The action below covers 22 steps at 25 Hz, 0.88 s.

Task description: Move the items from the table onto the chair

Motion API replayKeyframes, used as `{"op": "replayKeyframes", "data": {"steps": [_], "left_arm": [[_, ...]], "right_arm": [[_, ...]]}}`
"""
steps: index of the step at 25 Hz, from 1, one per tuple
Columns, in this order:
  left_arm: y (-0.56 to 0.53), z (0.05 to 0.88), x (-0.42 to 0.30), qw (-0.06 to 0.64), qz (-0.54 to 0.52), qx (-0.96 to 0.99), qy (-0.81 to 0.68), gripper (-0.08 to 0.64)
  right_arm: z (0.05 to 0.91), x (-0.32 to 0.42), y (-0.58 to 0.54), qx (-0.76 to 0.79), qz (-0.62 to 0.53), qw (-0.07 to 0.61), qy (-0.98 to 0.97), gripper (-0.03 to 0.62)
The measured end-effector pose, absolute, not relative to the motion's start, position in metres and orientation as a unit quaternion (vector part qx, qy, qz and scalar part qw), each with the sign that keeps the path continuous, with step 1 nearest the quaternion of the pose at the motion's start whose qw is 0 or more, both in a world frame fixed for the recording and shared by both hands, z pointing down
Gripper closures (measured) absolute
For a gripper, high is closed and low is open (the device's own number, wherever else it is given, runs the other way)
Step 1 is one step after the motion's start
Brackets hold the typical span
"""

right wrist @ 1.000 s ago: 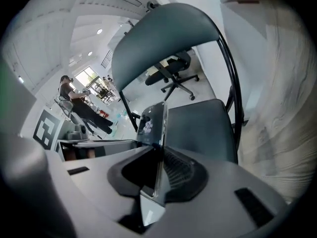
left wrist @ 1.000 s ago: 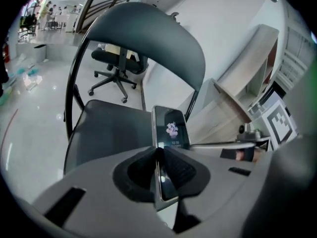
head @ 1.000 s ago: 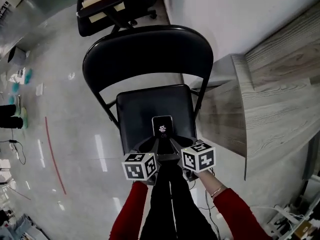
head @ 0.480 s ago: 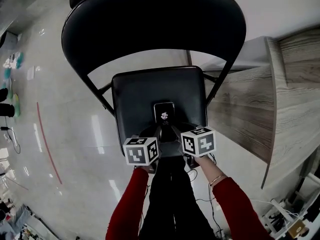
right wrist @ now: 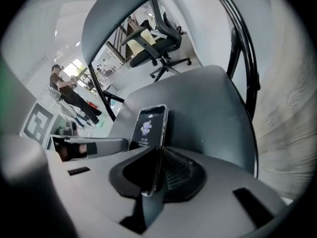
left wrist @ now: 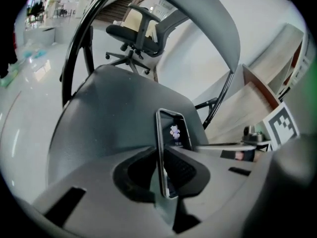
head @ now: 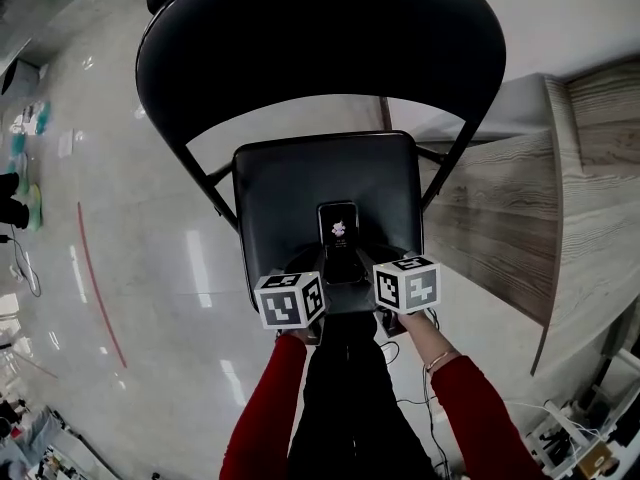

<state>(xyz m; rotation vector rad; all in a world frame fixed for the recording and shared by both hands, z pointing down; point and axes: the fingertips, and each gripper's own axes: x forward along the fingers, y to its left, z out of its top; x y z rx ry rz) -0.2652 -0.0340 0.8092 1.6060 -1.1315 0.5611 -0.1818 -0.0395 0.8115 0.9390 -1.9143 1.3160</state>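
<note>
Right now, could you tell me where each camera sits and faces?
Head view: on the head, steeply down onto a black metal folding chair; left gripper, right gripper, red sleeves show.
Left gripper view: on that gripper, along its jaws, shut on a black smartphone.
Right gripper view: likewise; jaws closing, smartphone between them.
Shared: all show smartphone and chair seat.

Bright, even indoor light, glare streaks on the glossy floor [head: 196,280], fisheye edges dark and bent.

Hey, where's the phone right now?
In the head view the phone is at centre, over the front of the black chair's seat, gripped edge-on by the left hand-held gripper and the right hand-held gripper, whose jaws are closing on it.
</note>
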Motion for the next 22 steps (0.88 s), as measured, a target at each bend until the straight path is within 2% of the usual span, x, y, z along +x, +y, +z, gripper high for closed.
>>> {"op": "replayKeyframes", "data": {"steps": [2,5,13,17,22], "left_arm": [[-0.037,0.791,-0.275,0.491,0.243,0.684,-0.482,0.514],[-0.044,0.734,-0.282,0.428,0.231,0.726,-0.487,0.551],[-0.061,0.503,-0.266,0.248,0.111,0.848,-0.455,0.552],[-0.041,0.413,-0.260,0.201,0.067,0.868,-0.448,0.552],[-0.016,0.357,-0.248,0.167,0.049,0.879,-0.444,0.552]], "right_arm": [[0.795,-0.175,-0.045,0.371,0.483,0.304,-0.733,0.548],[0.736,-0.174,-0.052,0.378,0.473,0.242,-0.758,0.565],[0.520,-0.178,-0.063,0.356,0.375,0.110,-0.849,0.577],[0.428,-0.170,-0.047,0.345,0.323,0.073,-0.878,0.578],[0.369,-0.160,-0.027,0.342,0.277,0.048,-0.896,0.578]]}}
